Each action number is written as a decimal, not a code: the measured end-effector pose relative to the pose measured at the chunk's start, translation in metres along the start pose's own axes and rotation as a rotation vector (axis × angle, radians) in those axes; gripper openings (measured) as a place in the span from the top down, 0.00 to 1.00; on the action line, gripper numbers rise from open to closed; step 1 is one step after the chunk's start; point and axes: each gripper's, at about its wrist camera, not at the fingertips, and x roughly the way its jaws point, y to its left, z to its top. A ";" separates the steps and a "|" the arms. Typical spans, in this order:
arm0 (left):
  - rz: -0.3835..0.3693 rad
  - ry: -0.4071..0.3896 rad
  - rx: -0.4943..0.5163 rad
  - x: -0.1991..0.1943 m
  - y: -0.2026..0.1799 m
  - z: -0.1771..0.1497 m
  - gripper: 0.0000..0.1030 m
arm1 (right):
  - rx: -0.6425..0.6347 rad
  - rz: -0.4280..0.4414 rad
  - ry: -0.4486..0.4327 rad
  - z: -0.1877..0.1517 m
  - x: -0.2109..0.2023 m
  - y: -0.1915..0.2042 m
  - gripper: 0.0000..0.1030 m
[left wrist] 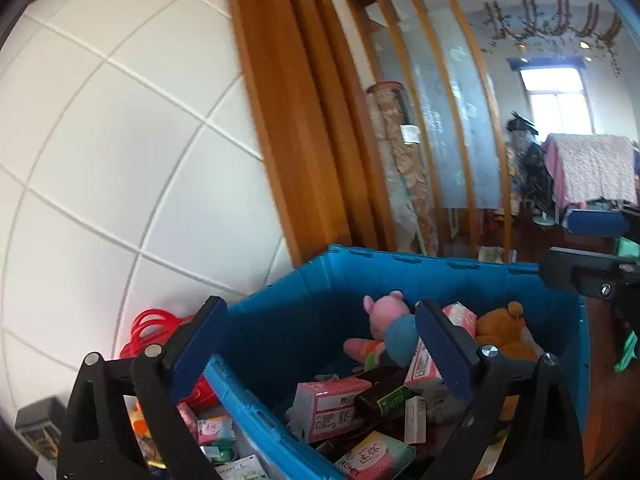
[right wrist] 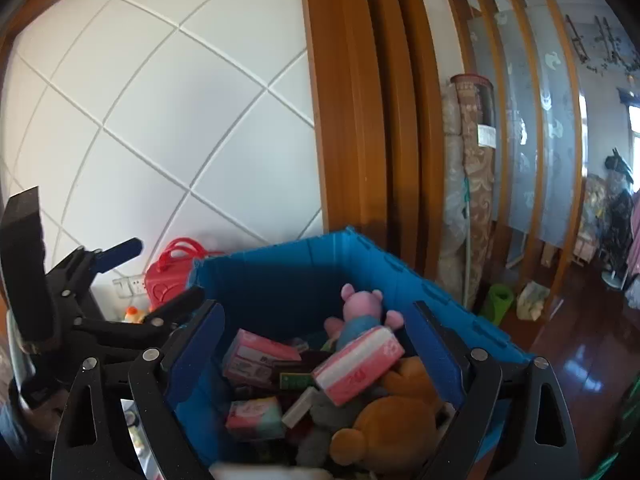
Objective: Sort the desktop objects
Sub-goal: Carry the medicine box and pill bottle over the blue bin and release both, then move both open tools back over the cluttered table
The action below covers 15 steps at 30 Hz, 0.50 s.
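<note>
Both the left gripper (left wrist: 320, 344) and the right gripper (right wrist: 316, 344) stand wide open and empty above the blue crate (right wrist: 280, 276). In it lie a pink plush pig (right wrist: 360, 312), soft and light, best pinched across the body, and tissue packs (right wrist: 358, 364), squashy, best taken across their short sides.

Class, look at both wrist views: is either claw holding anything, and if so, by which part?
Nothing is held. The left claw and right claw both stand open and empty above the blue crate.

Blue crate (right wrist: 420, 292), pink pig (right wrist: 360, 308), white diamond-gridded wall (right wrist: 160, 100).
</note>
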 end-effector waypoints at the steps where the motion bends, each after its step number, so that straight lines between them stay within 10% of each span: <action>1: 0.021 0.001 -0.010 -0.004 0.003 -0.002 0.05 | -0.015 -0.023 -0.006 -0.002 -0.001 -0.001 0.06; 15: 0.204 0.078 -0.026 -0.062 0.025 -0.053 0.04 | -0.075 -0.002 0.062 -0.030 0.006 0.022 0.00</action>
